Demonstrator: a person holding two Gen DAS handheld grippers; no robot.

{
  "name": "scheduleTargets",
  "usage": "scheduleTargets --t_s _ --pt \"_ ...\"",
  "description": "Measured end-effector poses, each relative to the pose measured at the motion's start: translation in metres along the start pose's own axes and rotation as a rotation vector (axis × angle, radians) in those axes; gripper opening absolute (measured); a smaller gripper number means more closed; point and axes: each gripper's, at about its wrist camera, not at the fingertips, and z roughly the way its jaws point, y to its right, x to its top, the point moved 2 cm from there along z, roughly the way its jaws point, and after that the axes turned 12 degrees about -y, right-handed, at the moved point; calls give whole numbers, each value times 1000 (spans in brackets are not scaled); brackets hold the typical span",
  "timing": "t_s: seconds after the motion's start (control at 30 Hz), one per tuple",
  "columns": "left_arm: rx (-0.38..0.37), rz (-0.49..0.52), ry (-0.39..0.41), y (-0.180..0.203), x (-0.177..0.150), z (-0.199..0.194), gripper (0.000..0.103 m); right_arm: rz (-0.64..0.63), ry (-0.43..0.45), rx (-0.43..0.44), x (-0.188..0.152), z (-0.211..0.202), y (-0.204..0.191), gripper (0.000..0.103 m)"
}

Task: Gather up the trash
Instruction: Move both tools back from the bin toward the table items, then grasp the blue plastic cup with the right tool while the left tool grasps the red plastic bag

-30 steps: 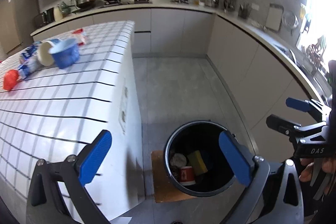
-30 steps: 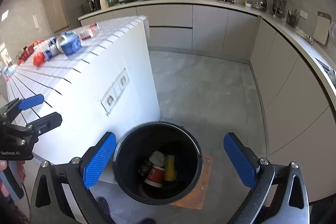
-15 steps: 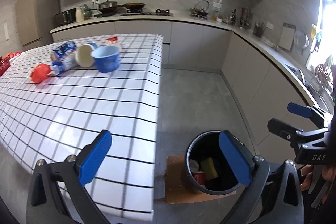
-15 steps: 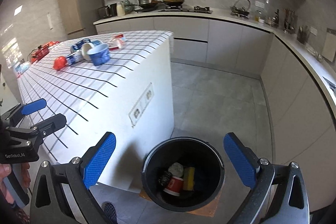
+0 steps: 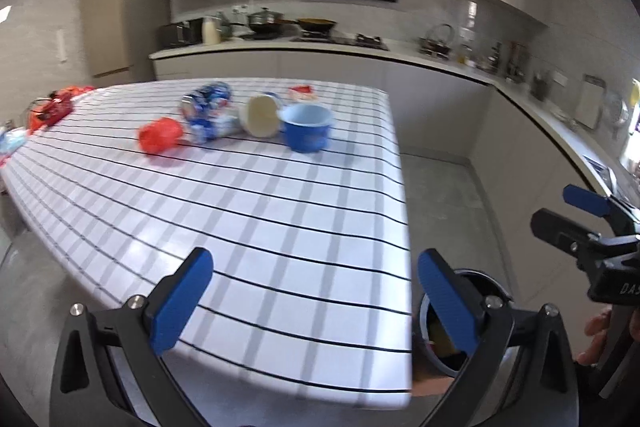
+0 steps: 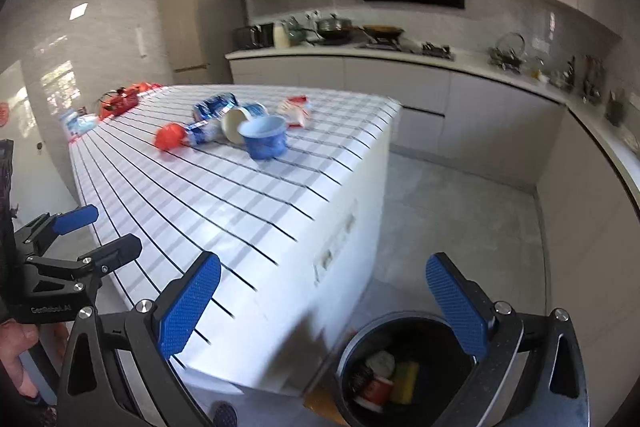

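Trash lies at the far end of the white tiled island (image 5: pixel 260 219): a blue paper bowl (image 5: pixel 306 127), a white cup on its side (image 5: pixel 260 115), blue-and-white wrappers (image 5: pixel 208 107), a crumpled red bag (image 5: pixel 160 135) and a red-and-white packet (image 5: pixel 301 91). The same pile shows in the right wrist view, with the blue bowl (image 6: pixel 264 138) nearest. A black bin (image 6: pixel 404 367) on the floor holds a red cup, a yellow sponge and white paper. My left gripper (image 5: pixel 316 303) is open and empty over the island's near edge. My right gripper (image 6: pixel 324 303) is open and empty above the bin.
Red items (image 5: pixel 52 109) and a blue packet sit at the island's far left corner. Kitchen counters with pots and utensils (image 6: pixel 400 43) run along the back and right walls. A cardboard sheet (image 6: pixel 320 403) lies under the bin. Grey floor lies between island and cabinets.
Both grippers have risen and tilted up from the bin toward the island top. The trash pile now sits nearer the middle of both views. Both stay open and empty.
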Motion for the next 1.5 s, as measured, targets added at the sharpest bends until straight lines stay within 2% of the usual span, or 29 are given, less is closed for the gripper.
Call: scheduleTargets --t_s 0.07,0.27,0.5,0.83,0.97,1.13,1.5 --pt "41 -24 11 -18 3 -1 103 -18 -13 22 9 6 -13 103" --pt "90 -57 16 -62 12 6 103 -15 -55 11 36 31 -44 103" --pt "63 -111 -21 -124 28 36 102 -29 -82 0 67 71 -84 103" --pt "64 -126 -58 -192 62 89 100 13 -116 -62 116 142 -122 103" --pt "71 -123 -66 -210 81 109 100 40 -130 -84 133 167 -124 103" --pt "38 -129 -82 -228 100 135 100 70 -149 -114 148 195 -125 103" --pt "-14 -107 -111 -236 134 183 99 121 -192 -155 170 245 -111 103"
